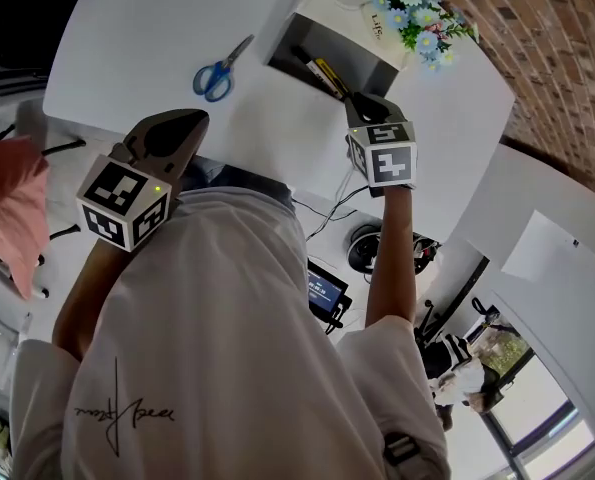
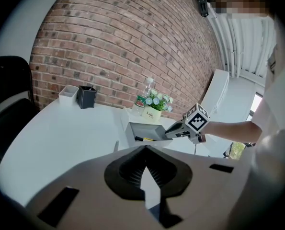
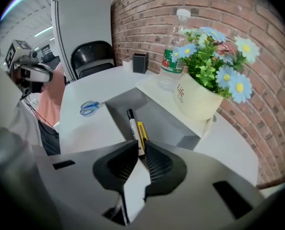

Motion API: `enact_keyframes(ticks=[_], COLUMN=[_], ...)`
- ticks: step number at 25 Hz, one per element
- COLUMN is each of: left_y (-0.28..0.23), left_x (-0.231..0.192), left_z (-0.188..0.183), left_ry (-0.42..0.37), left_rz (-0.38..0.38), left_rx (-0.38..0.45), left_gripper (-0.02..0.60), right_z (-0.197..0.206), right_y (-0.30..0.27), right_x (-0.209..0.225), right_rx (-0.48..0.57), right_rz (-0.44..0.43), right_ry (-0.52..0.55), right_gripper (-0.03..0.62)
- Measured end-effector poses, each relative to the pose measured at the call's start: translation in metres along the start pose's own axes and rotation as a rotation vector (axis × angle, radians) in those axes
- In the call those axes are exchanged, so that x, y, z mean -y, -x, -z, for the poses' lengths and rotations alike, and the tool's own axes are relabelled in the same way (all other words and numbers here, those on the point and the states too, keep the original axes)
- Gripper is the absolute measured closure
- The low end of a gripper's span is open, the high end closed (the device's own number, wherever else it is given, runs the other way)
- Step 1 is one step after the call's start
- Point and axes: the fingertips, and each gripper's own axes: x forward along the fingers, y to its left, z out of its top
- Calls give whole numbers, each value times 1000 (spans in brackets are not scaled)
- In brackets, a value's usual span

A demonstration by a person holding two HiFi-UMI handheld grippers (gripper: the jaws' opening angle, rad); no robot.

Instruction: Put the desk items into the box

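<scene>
A grey box (image 1: 362,63) stands on the white table (image 1: 157,28), and a black marker (image 3: 131,121) and a yellow utility knife (image 3: 141,131) lie side by side inside it. In the head view my right gripper (image 1: 360,100) hovers over the box's near edge. Its jaws stand slightly apart with nothing between them, as the right gripper view (image 3: 140,150) shows. Blue scissors (image 1: 215,73) lie on the table left of the box. My left gripper (image 1: 192,118) is held near the table's front edge, shut and empty.
A flower pot (image 3: 199,97) and a water bottle (image 3: 173,56) stand on the box's lid beside the brick wall. A black pen holder (image 2: 86,97) and a white container (image 2: 68,94) sit at the far end. A black chair (image 3: 92,56) stands behind the table.
</scene>
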Motion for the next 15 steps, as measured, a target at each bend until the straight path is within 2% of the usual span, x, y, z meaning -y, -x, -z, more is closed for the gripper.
enact_keyframes(ticks=[15], left_y=[-3], left_x=[12], left_z=[-4], left_ry=[-46], left_rz=[55], left_rx=[-3], left_gripper=[577], right_z=[1], right_y=[35], right_x=[-26], right_rx=[96], right_rz=[28], right_ry=[-89], right_gripper=[560])
